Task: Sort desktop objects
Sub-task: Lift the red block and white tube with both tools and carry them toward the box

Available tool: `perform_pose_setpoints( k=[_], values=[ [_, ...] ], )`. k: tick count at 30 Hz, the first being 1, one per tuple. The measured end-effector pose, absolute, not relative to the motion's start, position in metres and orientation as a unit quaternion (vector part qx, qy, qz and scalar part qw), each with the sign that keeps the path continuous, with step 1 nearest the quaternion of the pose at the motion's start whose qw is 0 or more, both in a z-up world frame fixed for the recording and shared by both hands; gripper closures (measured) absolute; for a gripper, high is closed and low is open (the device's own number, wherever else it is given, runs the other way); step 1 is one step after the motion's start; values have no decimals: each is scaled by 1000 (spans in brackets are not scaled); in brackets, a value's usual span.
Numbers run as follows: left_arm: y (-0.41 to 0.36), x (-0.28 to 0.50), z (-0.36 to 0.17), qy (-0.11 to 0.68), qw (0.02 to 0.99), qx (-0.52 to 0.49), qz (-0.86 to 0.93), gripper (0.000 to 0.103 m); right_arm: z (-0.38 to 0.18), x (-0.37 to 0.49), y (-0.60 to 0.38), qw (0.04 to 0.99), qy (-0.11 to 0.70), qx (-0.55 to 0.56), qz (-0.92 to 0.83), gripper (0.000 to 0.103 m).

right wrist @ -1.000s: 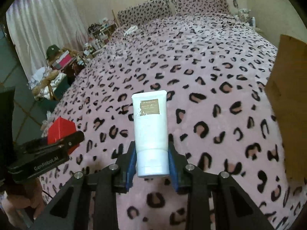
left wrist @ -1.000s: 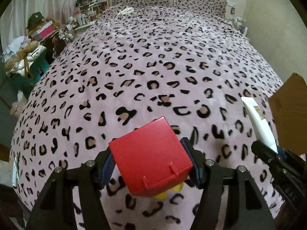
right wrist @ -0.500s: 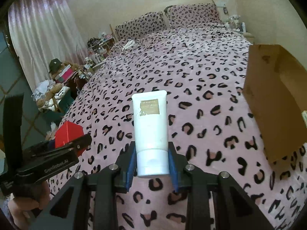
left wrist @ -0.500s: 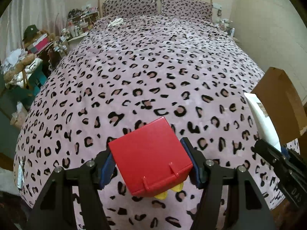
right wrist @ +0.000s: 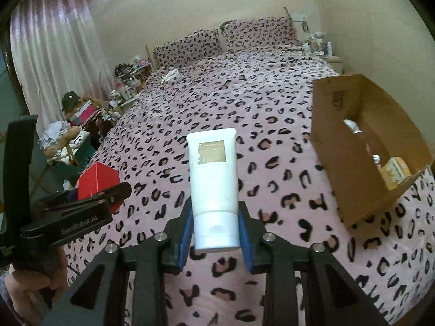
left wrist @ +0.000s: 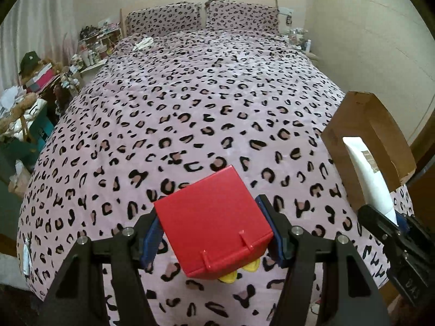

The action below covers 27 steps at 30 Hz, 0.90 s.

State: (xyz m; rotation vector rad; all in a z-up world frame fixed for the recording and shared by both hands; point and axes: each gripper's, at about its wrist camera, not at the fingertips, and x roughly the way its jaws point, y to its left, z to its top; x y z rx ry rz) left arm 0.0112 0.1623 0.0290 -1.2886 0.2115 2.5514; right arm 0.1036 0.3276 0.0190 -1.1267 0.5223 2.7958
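My left gripper (left wrist: 213,237) is shut on a red plastic box (left wrist: 212,220) with a yellow part under it, held above the leopard-print bed. The red box also shows in the right wrist view (right wrist: 96,180). My right gripper (right wrist: 214,229) is shut on a white cream tube (right wrist: 213,182) with a tan label, cap toward me. The tube also shows in the left wrist view (left wrist: 367,174), in front of an open cardboard box (left wrist: 372,125). In the right wrist view the cardboard box (right wrist: 345,168) stands on the bed to the right and holds several small items.
The pink leopard-print bed (left wrist: 206,95) fills both views, with two pillows (left wrist: 201,19) at the far end. Cluttered shelves and piles (left wrist: 35,81) stand along the left side. A nightstand with bottles (right wrist: 320,43) is at the far right by the wall.
Both grippers have pulled back and risen from the bed, each holding its object. The cardboard box has come further into view on the right, its inside now visible.
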Motion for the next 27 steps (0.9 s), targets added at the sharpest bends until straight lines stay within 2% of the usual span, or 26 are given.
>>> perform_pose_setpoints(
  k=[27],
  values=[
    [269,38,42,106,227,-436,864,38,33,157,395,116,189,-343,913,72]
  ],
)
